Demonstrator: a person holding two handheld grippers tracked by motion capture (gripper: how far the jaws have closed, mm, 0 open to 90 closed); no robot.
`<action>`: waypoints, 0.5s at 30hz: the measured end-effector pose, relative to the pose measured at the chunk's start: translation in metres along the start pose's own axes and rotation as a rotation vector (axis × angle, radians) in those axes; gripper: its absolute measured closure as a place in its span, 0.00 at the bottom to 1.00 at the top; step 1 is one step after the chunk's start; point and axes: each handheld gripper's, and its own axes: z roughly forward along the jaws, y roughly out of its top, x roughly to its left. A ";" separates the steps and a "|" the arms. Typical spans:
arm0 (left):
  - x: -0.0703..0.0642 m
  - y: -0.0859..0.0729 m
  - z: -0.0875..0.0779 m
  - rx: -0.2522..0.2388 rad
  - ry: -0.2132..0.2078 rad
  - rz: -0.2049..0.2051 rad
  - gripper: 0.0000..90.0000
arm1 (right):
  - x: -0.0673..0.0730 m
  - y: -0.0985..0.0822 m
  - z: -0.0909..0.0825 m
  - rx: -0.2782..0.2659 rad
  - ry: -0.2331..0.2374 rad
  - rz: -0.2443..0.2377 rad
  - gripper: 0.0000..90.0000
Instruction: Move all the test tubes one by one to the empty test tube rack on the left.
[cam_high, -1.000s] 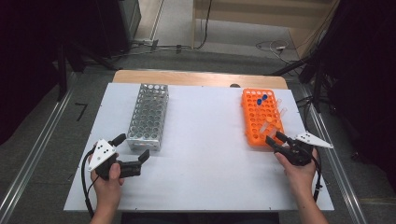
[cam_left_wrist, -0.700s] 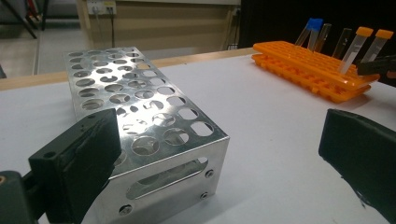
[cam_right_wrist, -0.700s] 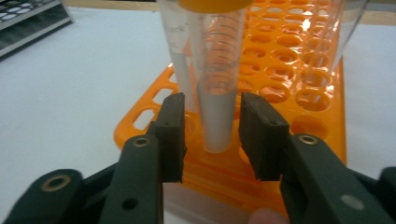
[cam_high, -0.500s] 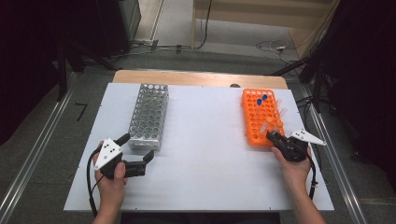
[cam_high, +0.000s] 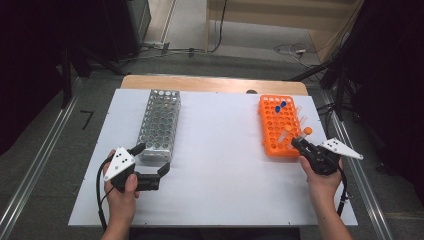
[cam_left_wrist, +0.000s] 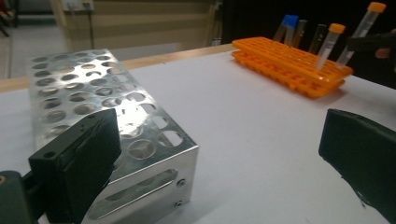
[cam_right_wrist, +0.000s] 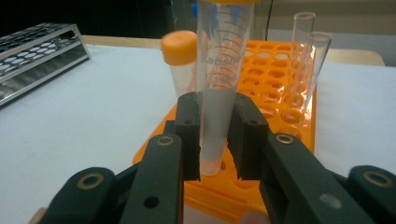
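A white tabletop (cam_high: 220, 165) sits in a dim room, grey floor and loose cables beyond its far edge. From the high view, a perforated silver metal tube rack (cam_high: 160, 124) lies left of centre, and a bright orange plastic tube rack (cam_high: 280, 125) stands at the right, two blue-capped tubes (cam_high: 280, 106) at its far end. The right gripper (cam_high: 300, 143) is at the orange rack's near right corner, jaws pinched on a clear plastic tube with an orange cap (cam_high: 304, 134). The left gripper (cam_high: 150, 165) hangs just off the near end of the metal rack, jaws spread wide, nothing between them.

Over to the left gripper view: two black pads stand far apart at the frame's edges, empty. The metal rack (cam_left_wrist: 112, 121) is right beside the left pad, all its holes vacant. Far across the table, the orange rack (cam_left_wrist: 289, 65) shows its tubes, and the orange-capped tube (cam_left_wrist: 359, 32) leans there with a dark jaw tip on it.

Now the right gripper view: the right gripper (cam_right_wrist: 217, 135) is clamped on the clear tube (cam_right_wrist: 219, 79), both pads pressed against its lower wall. The jaws have just been closing, and the tube is squarely between them. Its tip sits at the near edge of the orange rack (cam_right_wrist: 280, 93). A shorter orange-capped tube (cam_right_wrist: 181, 60) stands just behind on the left, two uncapped clear tubes (cam_right_wrist: 306, 60) on the right.
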 end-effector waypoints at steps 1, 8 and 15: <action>-0.001 0.001 0.001 0.001 -0.007 0.000 0.00 | 0.003 0.001 -0.002 -0.003 0.002 -0.011 0.81; -0.013 0.006 0.007 0.005 -0.041 -0.004 0.00 | 0.028 0.006 -0.011 0.022 0.081 -0.063 0.81; -0.031 0.014 0.015 0.010 -0.076 -0.015 0.01 | 0.065 0.002 -0.003 0.073 0.202 -0.117 0.81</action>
